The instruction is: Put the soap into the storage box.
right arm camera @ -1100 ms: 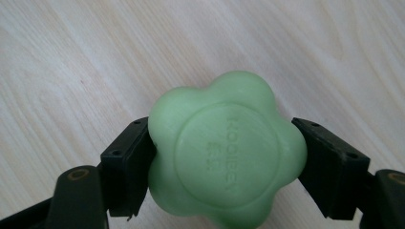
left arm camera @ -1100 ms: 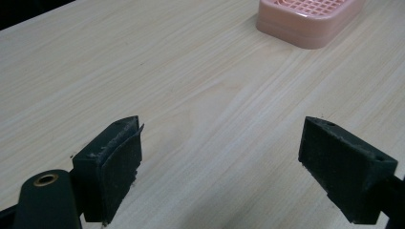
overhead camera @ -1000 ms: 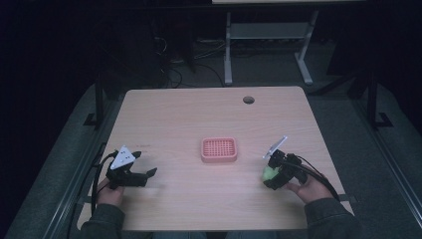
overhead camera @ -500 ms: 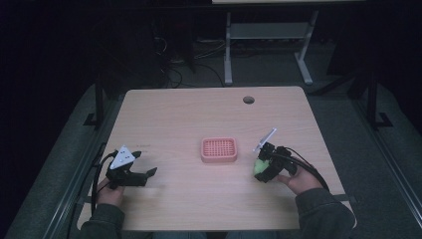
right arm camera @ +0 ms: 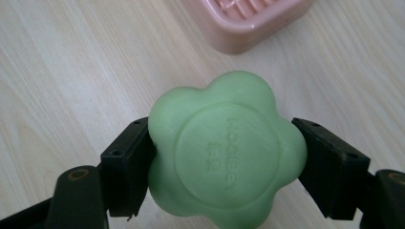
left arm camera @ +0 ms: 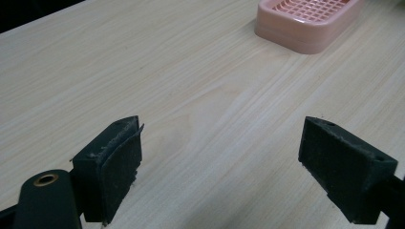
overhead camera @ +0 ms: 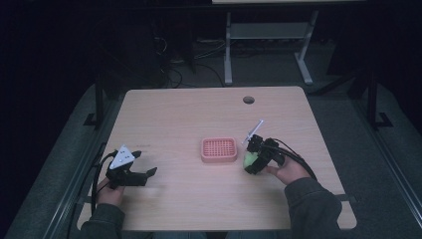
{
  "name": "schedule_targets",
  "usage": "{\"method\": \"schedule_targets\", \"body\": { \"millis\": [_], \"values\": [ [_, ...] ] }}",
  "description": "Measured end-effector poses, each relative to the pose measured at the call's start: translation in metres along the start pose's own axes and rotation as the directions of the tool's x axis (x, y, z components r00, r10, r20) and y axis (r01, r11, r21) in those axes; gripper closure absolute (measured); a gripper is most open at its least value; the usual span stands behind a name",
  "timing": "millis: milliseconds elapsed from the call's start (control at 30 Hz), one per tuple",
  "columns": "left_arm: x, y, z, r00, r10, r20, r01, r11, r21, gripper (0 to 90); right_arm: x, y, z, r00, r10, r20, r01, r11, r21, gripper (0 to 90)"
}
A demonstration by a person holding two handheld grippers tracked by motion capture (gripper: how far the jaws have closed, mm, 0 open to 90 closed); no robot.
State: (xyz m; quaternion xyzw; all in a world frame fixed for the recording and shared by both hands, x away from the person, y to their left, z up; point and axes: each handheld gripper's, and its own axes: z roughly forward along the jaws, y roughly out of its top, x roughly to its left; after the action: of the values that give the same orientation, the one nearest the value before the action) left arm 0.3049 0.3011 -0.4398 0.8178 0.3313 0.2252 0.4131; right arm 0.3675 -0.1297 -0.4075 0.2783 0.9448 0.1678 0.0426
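A: Starting with the table (overhead camera: 174, 114). Pale wood top, a round cable hole (overhead camera: 248, 99) lying near the far edge, and little else sitting on it.

B: Noted. Next down in size?

A: The pink soap dish (overhead camera: 219, 150), sitting near the table's centre. Slotted grid top, long axis running left to right in the high view.

B: And the two grippers?

A: The left gripper (overhead camera: 144, 175) is resting low at the near left, well apart from the dish. In the left gripper view its jaws are standing wide apart with only bare wood between them; the dish is lying ahead and off to the right.

B: The right one?

A: The right gripper (overhead camera: 253, 158) is clamping a green flower-shaped soap (right arm camera: 227, 150), one pad pressing on each side of it. In the high view the soap is sitting just beside the dish's right end, apart from it.

B: So which relation is deciding the coming move?

A: Judging only: the dish is lying to the left of the held soap, and in the right gripper view just beyond it. The right hand (overhead camera: 286, 172) is far nearer. If the soap is going into the dish, a short carry leftward with a lift over the rim is what it is calling for.

B: Anything blocking?

A: Nothing is standing between them. The rim is the only thing to clear.
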Motion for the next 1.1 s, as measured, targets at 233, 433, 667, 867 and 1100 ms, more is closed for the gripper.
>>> {"method": "schedule_targets", "body": {
  "millis": [233, 433, 667, 867, 1100],
  "values": [
    [0.000, 0.000, 0.000, 1.0000, 0.002, 0.002, -0.002, 1.0000, 0.001, 14.4, -0.003, 0.013, 0.000, 0.9999, -0.011, 0.007, 0.011, 1.000, -0.002, 25.8],
    [0.000, 0.000, 0.000, 1.0000, -0.004, 0.003, 0.004, 1.0000, -0.005, 14.4, -0.004, 0.019, 0.001, 0.9998, -0.015, 0.010, 0.015, 1.000, -0.003, 25.9],
    [0.001, 0.000, 0.000, 1.0000, -0.002, 0.003, 0.002, 1.0000, -0.003, 14.4, -0.006, 0.030, 0.001, 0.9995, -0.027, 0.013, 0.027, 1.000, -0.004, 25.8],
    [0.001, 0.000, 0.001, 1.0000, 0.000, 0.004, 0.000, 1.0000, 0.001, 14.4, -0.008, 0.034, 0.003, 0.9997, -0.023, -0.003, 0.023, 1.000, -0.010, 25.8],
    [0.001, 0.000, 0.000, 1.0000, -0.007, 0.003, 0.007, 1.0000, -0.004, 14.4, -0.010, 0.044, 0.005, 0.9993, -0.036, -0.006, 0.036, 0.999, -0.005, 25.8]
  ]
}}
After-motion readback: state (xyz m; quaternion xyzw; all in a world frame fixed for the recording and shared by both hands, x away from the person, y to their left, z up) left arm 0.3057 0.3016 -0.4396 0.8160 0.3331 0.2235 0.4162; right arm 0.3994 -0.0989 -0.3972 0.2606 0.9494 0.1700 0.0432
